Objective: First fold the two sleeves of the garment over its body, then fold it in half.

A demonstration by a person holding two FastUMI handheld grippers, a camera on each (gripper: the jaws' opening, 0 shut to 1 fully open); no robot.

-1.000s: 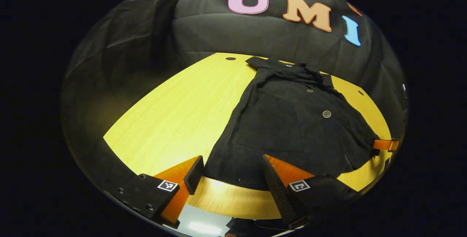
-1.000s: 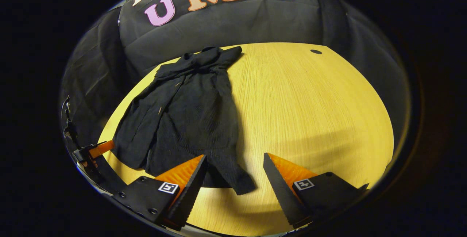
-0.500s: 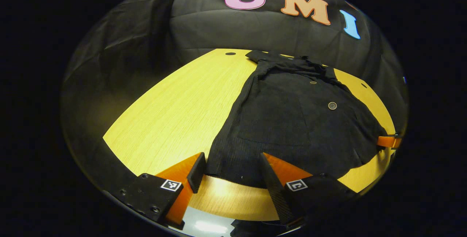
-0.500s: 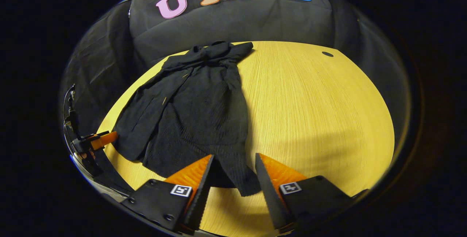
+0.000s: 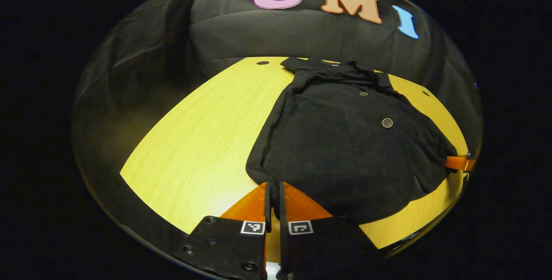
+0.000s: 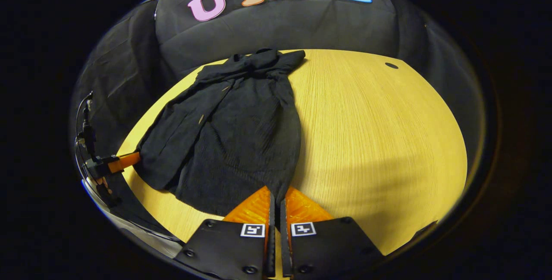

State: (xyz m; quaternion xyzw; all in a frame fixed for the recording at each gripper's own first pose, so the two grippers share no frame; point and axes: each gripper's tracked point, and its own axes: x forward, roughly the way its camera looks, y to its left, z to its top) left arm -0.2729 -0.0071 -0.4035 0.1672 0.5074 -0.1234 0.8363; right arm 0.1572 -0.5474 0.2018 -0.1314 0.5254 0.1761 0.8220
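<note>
the right gripper (image 6: pixel 276 198) sits at the near edge of the table (image 6: pixel 379 133), its two fingers drawn together with only a thin gap between them. they are clamped on the near hem corner of the garment (image 6: pixel 241 142), and a narrow strip of dark fabric runs down between them. the garment lies flat on the left part of the table, collar at the far end, with both sleeves folded over its body. the left gripper (image 6: pixel 125 161) appears at the far left of the view, touching the garment's left hem corner. the wooden surface to the right is bare apart from a small dark hole (image 6: pixel 391 65) near the far edge.
</note>
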